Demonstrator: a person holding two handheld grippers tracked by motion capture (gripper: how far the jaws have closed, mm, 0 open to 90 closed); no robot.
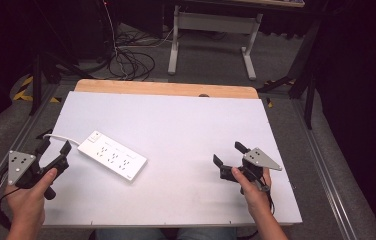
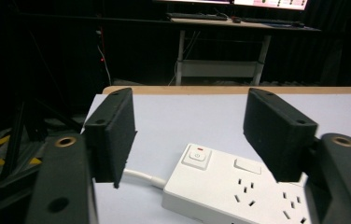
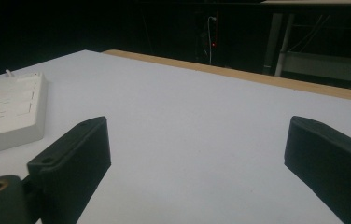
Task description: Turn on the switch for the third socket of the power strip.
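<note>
Left gripper view is showing the left gripper [image 2: 187, 135] hanging released, jaws apart, just short of the strip [image 2: 239, 186]. The strip's long axis is running diagonally away rightward. The right gripper [image 1: 231, 157], also released, is sitting well apart.

Left tool [image 1: 53, 148] and right tool [image 1: 228, 153], each in one hand, hover with jaws apart.

power strip [image 1: 112, 155] left, table [image 1: 196, 125] centre open
</note>
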